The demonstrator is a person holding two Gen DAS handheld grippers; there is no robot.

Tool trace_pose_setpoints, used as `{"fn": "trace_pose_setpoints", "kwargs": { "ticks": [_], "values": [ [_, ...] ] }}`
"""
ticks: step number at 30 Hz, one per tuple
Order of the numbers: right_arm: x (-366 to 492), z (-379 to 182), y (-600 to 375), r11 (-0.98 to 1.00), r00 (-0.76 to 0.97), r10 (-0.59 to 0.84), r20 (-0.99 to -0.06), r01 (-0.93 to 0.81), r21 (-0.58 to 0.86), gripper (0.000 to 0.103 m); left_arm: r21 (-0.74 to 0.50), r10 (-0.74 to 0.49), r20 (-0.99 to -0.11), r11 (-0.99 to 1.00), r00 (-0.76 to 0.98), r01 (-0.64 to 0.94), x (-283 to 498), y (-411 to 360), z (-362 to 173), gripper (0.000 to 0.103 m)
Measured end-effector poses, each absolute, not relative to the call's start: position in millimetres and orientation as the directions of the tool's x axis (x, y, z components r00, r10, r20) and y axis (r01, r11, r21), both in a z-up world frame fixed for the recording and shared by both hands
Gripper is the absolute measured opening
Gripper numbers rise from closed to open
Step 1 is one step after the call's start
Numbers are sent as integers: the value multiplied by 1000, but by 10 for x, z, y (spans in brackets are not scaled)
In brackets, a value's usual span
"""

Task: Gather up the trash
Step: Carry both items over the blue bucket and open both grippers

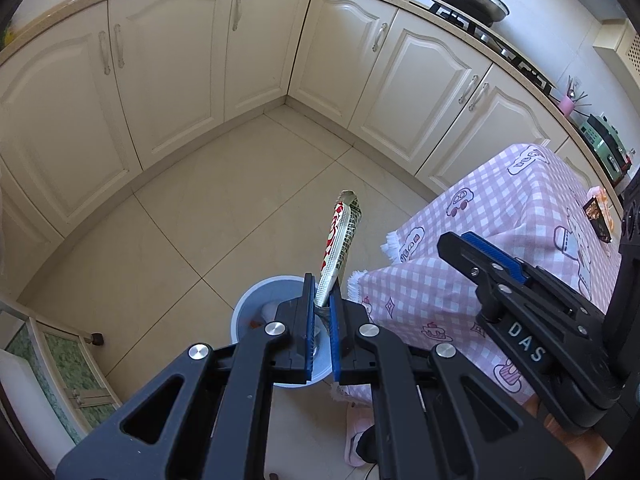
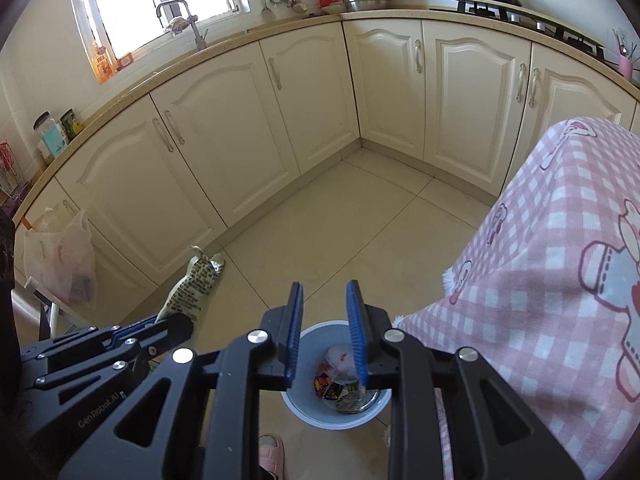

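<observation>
Cream kitchen cabinets are curving around a tiled floor where a round pale-blue plastic bin (image 2: 334, 414) is sitting, trash inside. Left gripper (image 1: 322, 320) is pinching a long printed snack wrapper (image 1: 340, 240) directly above it, seemingly for dropping; right gripper (image 2: 322, 320) is hanging partly open, empty.

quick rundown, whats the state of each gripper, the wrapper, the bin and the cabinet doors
left gripper: shut on the wrapper
wrapper: held, sticking up
right gripper: open, empty, over the bin
bin: lidless, trash inside
cabinet doors: closed
</observation>
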State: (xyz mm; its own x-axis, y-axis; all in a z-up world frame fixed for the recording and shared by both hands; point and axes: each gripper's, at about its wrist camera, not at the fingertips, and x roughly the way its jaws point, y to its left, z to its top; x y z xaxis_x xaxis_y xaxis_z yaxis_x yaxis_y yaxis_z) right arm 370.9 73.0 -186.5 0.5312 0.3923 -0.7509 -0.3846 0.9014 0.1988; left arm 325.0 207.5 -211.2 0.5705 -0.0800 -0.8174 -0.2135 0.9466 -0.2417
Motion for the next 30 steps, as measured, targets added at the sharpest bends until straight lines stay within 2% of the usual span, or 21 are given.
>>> {"fn": "trace_pose_setpoints", "kwargs": {
  "ticks": [23, 25, 26, 27, 30],
  "values": [
    [3587, -1565, 357, 915, 623, 378, -685, -363, 174, 39, -226, -92, -797, 962, 597, -153, 3388, 1809, -1878, 6],
    [3579, -1535, 327, 915, 628, 380, -679, -362, 177, 40, -227, -92, -792, 962, 603, -151, 3395, 1791, -1848, 10],
    [3579, -1528, 319, 915, 629, 380, -678, -362, 177, 40, -221, -84, -790, 963, 608, -153, 3397, 1778, -1829, 19],
    [3578, -1518, 305, 916, 631, 380, -677, -360, 178, 40, -214, -73, -785, 964, 615, -159, 3391, 1766, -1806, 32],
    [3572, -1488, 252, 918, 637, 378, -672, -352, 183, 41, -193, -45, -776, 967, 629, -168, 3373, 1733, -1743, 42]
  ]
}}
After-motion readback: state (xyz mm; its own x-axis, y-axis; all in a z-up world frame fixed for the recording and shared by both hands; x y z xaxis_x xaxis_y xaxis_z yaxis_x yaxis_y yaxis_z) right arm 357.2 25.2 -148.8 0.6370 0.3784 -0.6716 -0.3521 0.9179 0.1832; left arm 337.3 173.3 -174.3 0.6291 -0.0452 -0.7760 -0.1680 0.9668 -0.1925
